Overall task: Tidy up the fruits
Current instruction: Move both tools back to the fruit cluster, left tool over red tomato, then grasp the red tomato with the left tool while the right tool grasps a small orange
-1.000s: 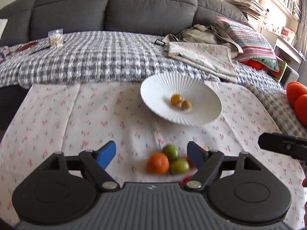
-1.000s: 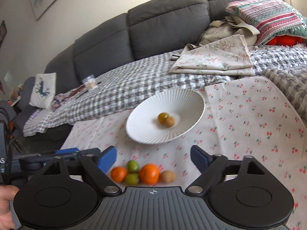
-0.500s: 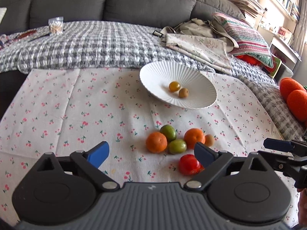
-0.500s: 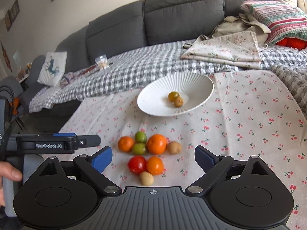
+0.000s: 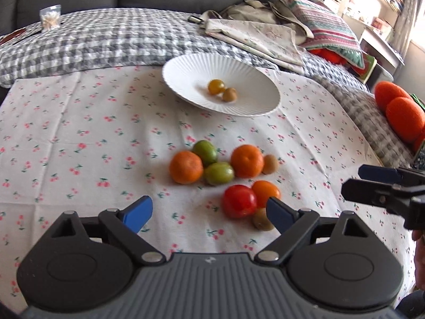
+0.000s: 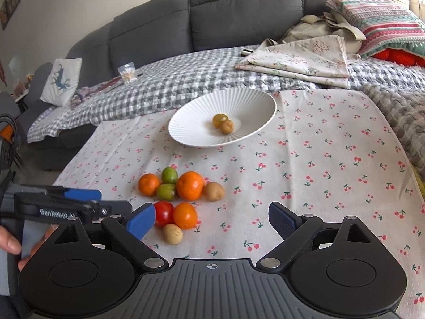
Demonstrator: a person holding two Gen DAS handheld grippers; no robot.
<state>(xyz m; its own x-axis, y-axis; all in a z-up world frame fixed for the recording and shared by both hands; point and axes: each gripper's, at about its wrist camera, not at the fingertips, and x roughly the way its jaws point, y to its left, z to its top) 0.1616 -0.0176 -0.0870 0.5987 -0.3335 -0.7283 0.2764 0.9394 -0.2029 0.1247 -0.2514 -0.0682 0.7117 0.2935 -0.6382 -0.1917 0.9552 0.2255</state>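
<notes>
A white ribbed plate [image 5: 186, 71] [image 6: 191, 122] holds a yellow tomato [image 5: 216, 86] and a small kiwi [image 5: 229, 94]. On the cherry-print cloth lies a cluster of fruit: two oranges [image 5: 186, 167] [image 5: 247, 160], two green fruits [image 5: 205, 150], a red tomato [image 5: 239, 201] [image 6: 164, 213], a small orange fruit [image 6: 185, 215] and two kiwis [image 6: 173, 233]. My left gripper [image 5: 209, 212] is open and empty, just in front of the red tomato. My right gripper [image 6: 212, 219] is open and empty, to the right of the cluster.
A grey sofa with a checked blanket [image 6: 170, 85], folded cloths [image 6: 300, 55] and a striped pillow [image 6: 377, 18] lies behind the plate. Orange plush balls [image 5: 401, 111] sit at the right edge. A jar of sticks [image 5: 50, 19] stands on the blanket.
Both grippers have pulled back and tilted down, so the whole fruit cluster now shows in front of them. Both stay open. The fruit has not moved.
</notes>
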